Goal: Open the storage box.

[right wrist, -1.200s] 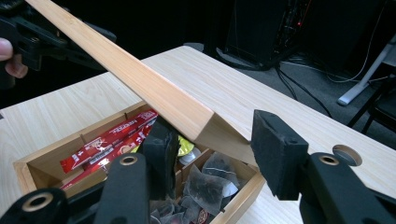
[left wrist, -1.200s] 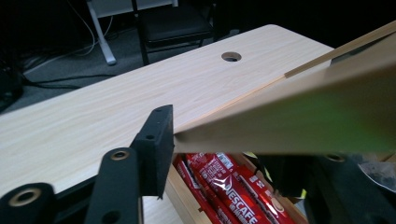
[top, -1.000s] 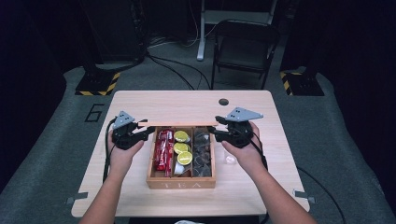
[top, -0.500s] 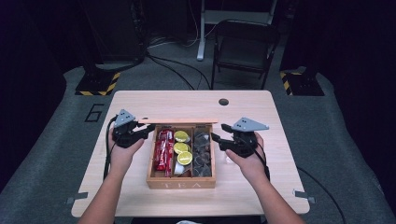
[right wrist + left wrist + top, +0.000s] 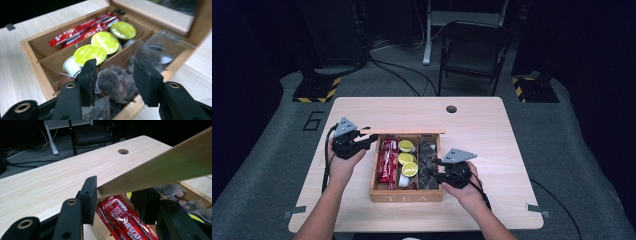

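A: Starting with the high view: the left gripper (image 5: 362,141) sits at nine o'clock of the wooden tea box (image 5: 407,195) and clamps the near corner of the raised lid (image 5: 412,132), as it did a second ago. The right gripper (image 5: 437,172) has dropped from beside the box's far right edge down to the right-hand compartment, at about four o'clock of the box.

B: Jaw state on the right?

A: Its jaws have just been closing a little and stand about half apart. No firm grip on anything yet.

B: Left gripper view?

A: The lid edge (image 5: 155,170) runs from between the two jaws off toward two o'clock; both pads press on it. Red coffee sticks (image 5: 122,220) lie in the compartment under it.

B: Right gripper view?

A: The jaws straddle a clear tea sachet (image 5: 112,85) in the compartment of sachets; it lies between them, and I cannot tell that the pads pinch it. Green-topped capsules (image 5: 105,42) fill the middle compartment at eleven o'clock.

B: Meaning?

A: My reading: lid held open, descent done, a pick of one sachet is next once the jaws close.
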A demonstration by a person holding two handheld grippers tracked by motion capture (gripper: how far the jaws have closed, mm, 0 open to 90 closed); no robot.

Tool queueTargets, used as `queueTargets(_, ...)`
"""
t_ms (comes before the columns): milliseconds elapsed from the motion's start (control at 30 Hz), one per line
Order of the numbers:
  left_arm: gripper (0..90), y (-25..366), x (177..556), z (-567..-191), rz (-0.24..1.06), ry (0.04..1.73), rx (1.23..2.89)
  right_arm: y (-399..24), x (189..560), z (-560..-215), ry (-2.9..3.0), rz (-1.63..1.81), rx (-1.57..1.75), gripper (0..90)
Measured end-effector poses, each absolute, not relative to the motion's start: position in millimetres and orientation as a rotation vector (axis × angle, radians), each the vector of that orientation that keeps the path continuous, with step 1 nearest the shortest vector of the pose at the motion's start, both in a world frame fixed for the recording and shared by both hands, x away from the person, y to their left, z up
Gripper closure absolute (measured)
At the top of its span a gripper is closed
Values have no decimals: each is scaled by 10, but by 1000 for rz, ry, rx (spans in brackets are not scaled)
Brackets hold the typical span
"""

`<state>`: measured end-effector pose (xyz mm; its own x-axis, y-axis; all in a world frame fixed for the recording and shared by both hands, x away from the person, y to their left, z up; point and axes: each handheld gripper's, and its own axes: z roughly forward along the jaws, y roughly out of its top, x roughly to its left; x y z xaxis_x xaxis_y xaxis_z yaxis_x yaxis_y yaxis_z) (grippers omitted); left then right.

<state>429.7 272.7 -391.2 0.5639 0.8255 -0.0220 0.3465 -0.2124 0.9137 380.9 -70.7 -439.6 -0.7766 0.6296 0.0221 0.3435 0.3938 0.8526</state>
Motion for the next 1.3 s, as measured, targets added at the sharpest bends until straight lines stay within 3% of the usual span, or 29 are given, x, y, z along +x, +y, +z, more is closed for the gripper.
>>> queueTargets(333,562,2734,4268,-3861,605,954,1772,-556,3881,-4590,2432,1280,844,520)
queueTargets(900,560,2757,4238,-3819,604,931,1746,-425,3976,-4749,2507,1168,836,582)
queueTargets(1300,560,2759,4233,-3818,602,929,1753,-428,3974,-4717,2505,1188,866,725)
